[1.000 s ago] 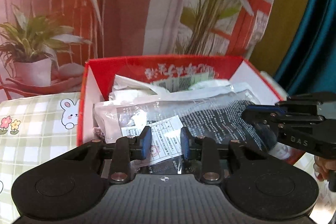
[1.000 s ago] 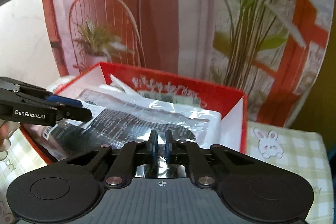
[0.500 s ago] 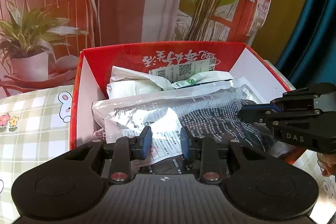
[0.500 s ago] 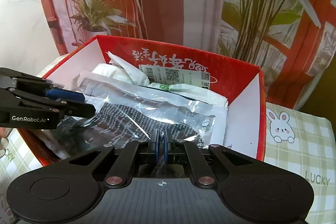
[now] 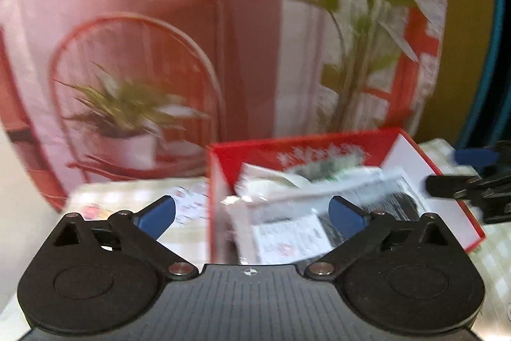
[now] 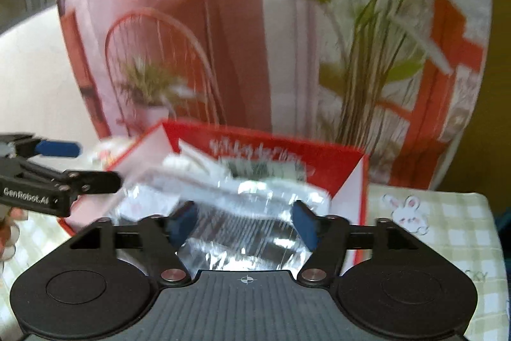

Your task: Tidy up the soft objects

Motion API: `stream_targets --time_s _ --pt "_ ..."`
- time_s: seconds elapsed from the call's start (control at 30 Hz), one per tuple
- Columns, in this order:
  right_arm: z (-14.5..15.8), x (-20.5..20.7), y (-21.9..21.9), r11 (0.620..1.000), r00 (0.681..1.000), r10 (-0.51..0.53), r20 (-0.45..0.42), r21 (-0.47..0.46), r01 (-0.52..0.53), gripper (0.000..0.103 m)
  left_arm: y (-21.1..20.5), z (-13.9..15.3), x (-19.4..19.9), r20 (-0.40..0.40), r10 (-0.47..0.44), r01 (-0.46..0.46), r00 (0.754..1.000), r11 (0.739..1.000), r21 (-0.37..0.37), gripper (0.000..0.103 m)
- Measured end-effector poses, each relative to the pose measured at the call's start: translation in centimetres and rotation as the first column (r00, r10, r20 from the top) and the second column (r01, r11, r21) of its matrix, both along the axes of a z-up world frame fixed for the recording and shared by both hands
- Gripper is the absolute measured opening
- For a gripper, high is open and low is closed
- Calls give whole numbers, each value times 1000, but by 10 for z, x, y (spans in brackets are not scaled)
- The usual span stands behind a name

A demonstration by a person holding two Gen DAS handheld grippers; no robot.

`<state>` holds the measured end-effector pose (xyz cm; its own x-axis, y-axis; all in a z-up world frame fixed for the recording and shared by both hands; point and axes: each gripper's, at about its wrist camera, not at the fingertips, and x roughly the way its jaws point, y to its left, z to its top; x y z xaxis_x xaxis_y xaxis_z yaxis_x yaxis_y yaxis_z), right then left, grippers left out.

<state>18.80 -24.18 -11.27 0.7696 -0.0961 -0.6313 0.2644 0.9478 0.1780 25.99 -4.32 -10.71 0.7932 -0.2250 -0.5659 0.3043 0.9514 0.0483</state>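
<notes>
My left tongs [image 5: 250,214] gape wide with nothing between the pads, and so do my right tongs [image 6: 246,221]. Ahead, the red box [image 5: 287,149] is packed to its rim with plastic packets [image 5: 319,206], leaving little room inside. Its upright walls bar a low approach. The checked worktop [image 6: 447,232] right of the box lies open. A printed backdrop [image 5: 191,21] closes off the rear.

The red cardboard box [image 5: 306,149] looks smooth outside, with matt white inner walls. A glossy, crinkled clear plastic packet [image 6: 255,213] reflects light at lower centre. The checked green-and-white cloth table cover [image 6: 447,229] looks soft and matt.

The matt black plastic left gripper [image 5: 252,213] has bright metal pivot pins.
</notes>
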Motion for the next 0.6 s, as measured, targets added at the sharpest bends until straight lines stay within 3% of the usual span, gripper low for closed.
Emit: stream_targets --time_s 0.1,0.2,0.33,0.6 --pt "25 -13 -2 998 996 -59 70 -4 59 103 8 19 -9 30 57 -57 998 998 -7 103" --pt "48 -21 -2 996 991 -87 102 -22 90 103 16 40 -21 77 105 -102 991 994 -49 103" --pt "77 -32 0 991 982 -113 155 -52 122 103 30 67 -38 126 93 -72 988 984 -161 103" --pt "125 -56 8 975 959 -167 227 -107 195 103 34 108 -70 228 206 -183 952 976 -117 103"
